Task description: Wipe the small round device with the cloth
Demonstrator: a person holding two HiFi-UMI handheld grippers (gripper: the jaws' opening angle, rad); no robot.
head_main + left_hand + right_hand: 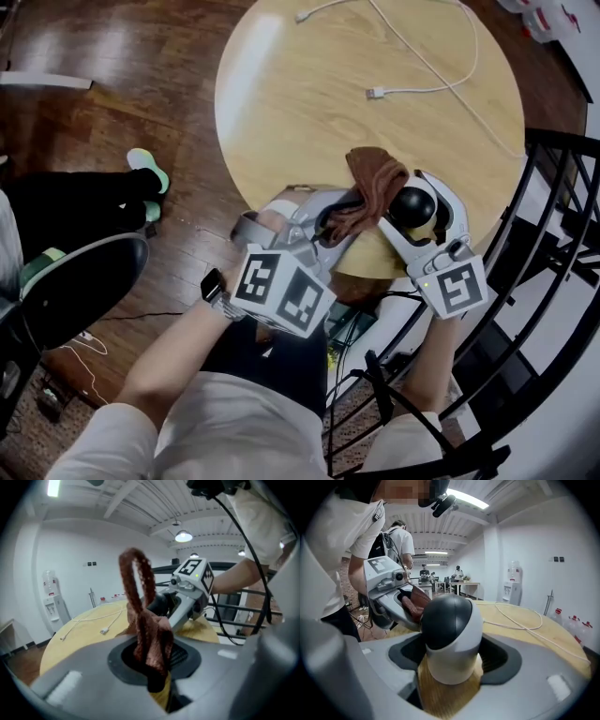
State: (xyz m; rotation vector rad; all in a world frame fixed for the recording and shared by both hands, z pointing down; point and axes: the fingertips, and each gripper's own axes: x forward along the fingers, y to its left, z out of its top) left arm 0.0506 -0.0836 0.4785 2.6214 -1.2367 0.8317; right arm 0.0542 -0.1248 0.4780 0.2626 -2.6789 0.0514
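The small round device (451,625), a black dome on a white body, is clamped between the jaws of the right gripper (411,212) over the near edge of the round table (309,94). Just beside it, the left gripper (152,662) pinches the brown cloth (370,183), which apparently touches the dome. Open wood stretches beyond to a white cable (422,90).

We see a rust-brown cloth (147,630), a rough, nubby knit. The small round device (450,634) looks plastic: a glossy black dome over a smooth white body with a soft sheen. The left gripper (150,667) and right gripper (451,667) are matt grey plastic with dark ribbed pads (499,660). The surface (309,94) is pale wood, satin-smooth, its grain showing; the floor (112,84) is dark, glossy wood.
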